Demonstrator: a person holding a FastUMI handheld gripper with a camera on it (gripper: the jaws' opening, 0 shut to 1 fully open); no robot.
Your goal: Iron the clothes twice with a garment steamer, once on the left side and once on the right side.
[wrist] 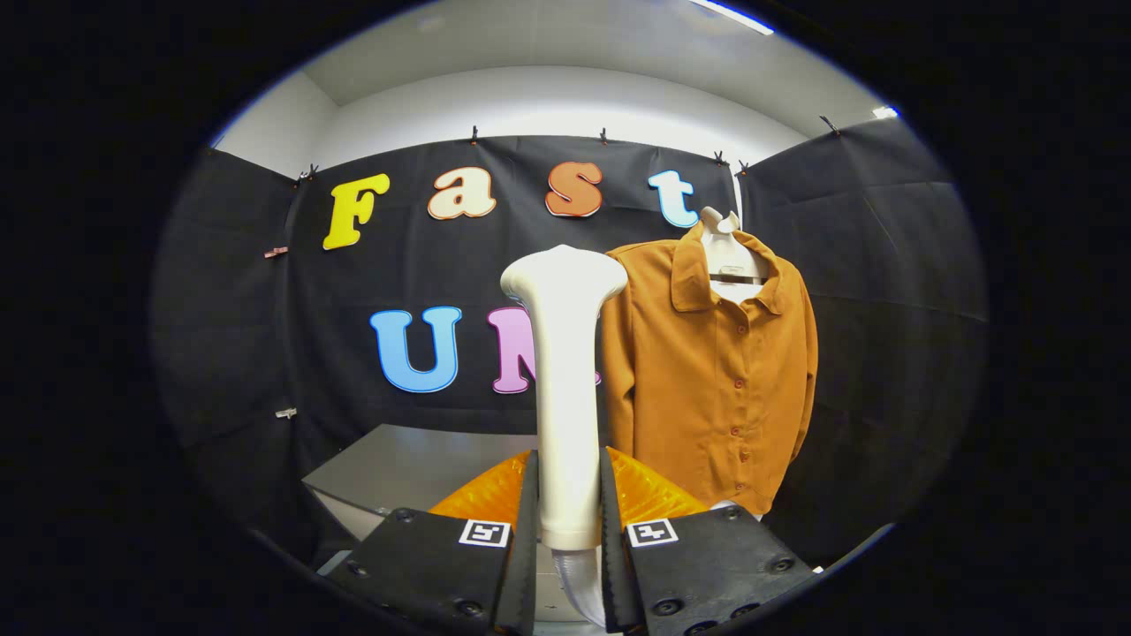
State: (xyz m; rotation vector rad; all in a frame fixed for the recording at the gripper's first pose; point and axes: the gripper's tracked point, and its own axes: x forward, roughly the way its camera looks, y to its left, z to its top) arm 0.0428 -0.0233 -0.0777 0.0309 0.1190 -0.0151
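While I hold the tool [568,521] clenched on the white steamer [564,389], both fingers pressing its handle, steamer upright, its head just left of the brown shirt [716,380], shirt hanging buttoned on a hanger [726,256], grey desk [398,468] below.

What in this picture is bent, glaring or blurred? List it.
Gripper view: fisheye distortion bows the wall's top edge and the table; a ceiling light above glares; the steamer, clamped in the gripper, is brightly lit but keeps its outline; the shirt is sharp, buttons visible; no motion blur.
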